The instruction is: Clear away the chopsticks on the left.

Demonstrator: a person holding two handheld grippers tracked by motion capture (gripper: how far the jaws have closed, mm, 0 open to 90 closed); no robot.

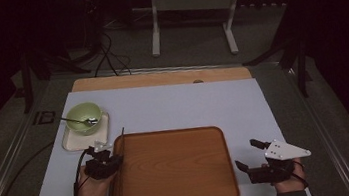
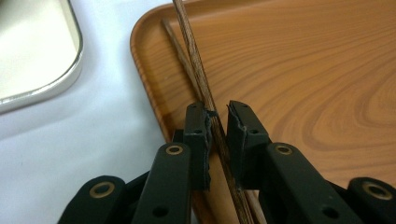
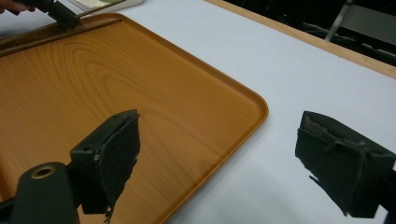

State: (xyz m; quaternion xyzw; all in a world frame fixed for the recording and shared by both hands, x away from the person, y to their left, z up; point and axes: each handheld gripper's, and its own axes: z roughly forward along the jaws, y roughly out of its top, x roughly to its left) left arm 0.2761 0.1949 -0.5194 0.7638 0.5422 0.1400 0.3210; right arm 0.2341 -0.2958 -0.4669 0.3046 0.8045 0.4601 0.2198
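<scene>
A wooden tray [image 1: 171, 169] [image 2: 303, 70] [image 3: 70, 70] lies on the white mat in front of me. My left gripper [image 1: 114, 158] [image 2: 217, 121] is at the tray's left rim, shut on a dark wooden chopstick [image 1: 122, 138] [image 2: 191, 56] that slants up and away from the jaws. A second chopstick [image 2: 177, 46] lies flat inside the tray along the same rim. My right gripper [image 1: 246, 153] [image 3: 219, 154] stands open over the mat just right of the tray, with nothing between its pads. The right gripper view also catches the left gripper [image 3: 60, 14] far off.
A green bowl [image 1: 84, 116] with a spoon [image 1: 82, 121] in it stands on a small white dish tray [image 1: 69, 141] [image 2: 42, 88], just behind the left gripper. The white mat [image 1: 188, 106] stretches behind and right of the wooden tray. Cables and a stand's legs are past the table's far edge.
</scene>
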